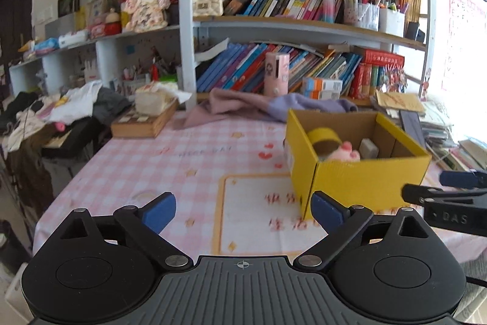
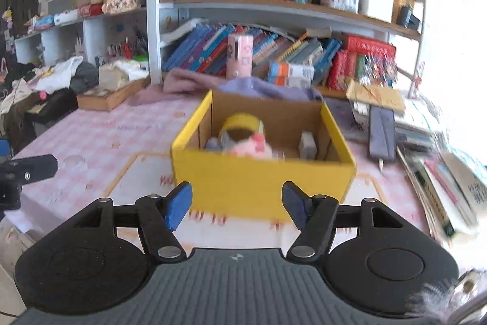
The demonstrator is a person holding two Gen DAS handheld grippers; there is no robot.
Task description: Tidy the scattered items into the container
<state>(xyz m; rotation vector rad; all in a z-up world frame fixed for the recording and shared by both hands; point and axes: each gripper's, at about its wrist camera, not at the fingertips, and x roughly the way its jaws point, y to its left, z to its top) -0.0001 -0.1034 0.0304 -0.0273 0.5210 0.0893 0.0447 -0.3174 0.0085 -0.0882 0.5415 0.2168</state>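
My left hand-held gripper [image 1: 243, 213] spread wide, nothing between pads. My right hand-held gripper [image 2: 237, 204] spread too, empty, facing yellow box [image 2: 261, 185]. Tape roll [image 2: 243, 124], pink plush [image 2: 252, 146], small grey block [image 2: 307, 145] already inside box on checked surface [image 1: 170, 160]; apparently nothing loose left nearby.

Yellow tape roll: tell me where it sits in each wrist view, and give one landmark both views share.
Left wrist view: the tape roll lies inside the yellow box, right of centre, beside a pink plush toy.
Right wrist view: the tape roll is at centre, in the box's back left, behind the plush toy.
Shared landmark: the pink canister standing before the lower row of books.
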